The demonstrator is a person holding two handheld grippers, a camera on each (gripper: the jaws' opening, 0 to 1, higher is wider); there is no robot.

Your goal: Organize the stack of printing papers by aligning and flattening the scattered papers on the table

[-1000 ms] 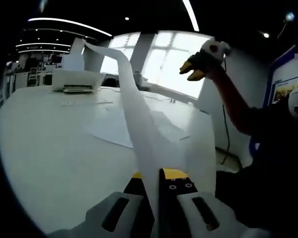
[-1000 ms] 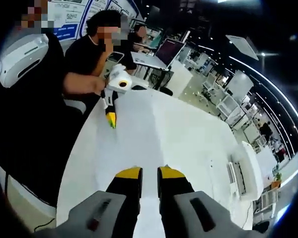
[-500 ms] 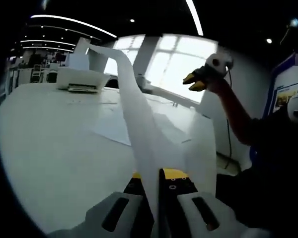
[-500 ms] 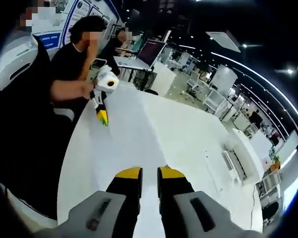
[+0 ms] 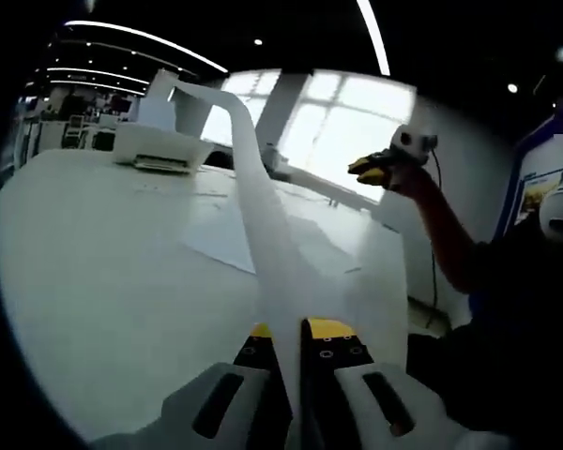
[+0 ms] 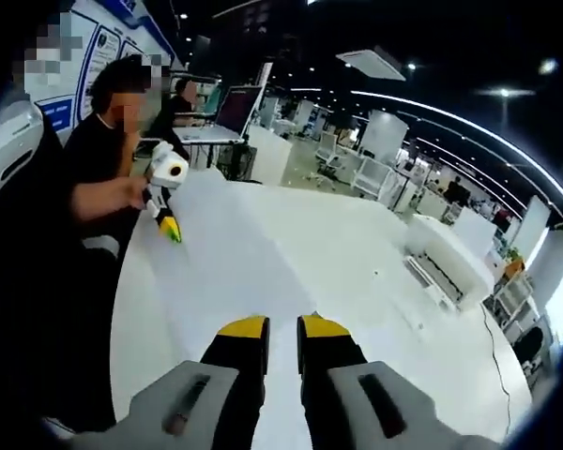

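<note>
In the left gripper view my left gripper point(image 5: 286, 330) is shut on a white sheet of paper point(image 5: 263, 216). The sheet rises from the jaws and curls toward the upper left. More printing papers point(image 5: 227, 242) lie flat and skewed on the white table point(image 5: 94, 272). My right gripper point(image 5: 375, 167) hangs in the air at the upper right, held by a hand. In the right gripper view my right gripper point(image 6: 282, 328) is above the table with its yellow tips close together and nothing between them. The left gripper point(image 6: 169, 225) is at the far left over the table point(image 6: 357, 253).
A white printer-like box point(image 5: 155, 150) stands at the table's far end, also seen as a white box point(image 6: 446, 258) to the right. A seated person point(image 6: 98, 155) is at the table's left side, with another person at a laptop point(image 6: 227, 108) behind. Office desks lie beyond.
Both cameras have shifted and rolled. The right gripper has sunk a little and drifted right in the left gripper view. The left gripper still grips the raised sheet.
</note>
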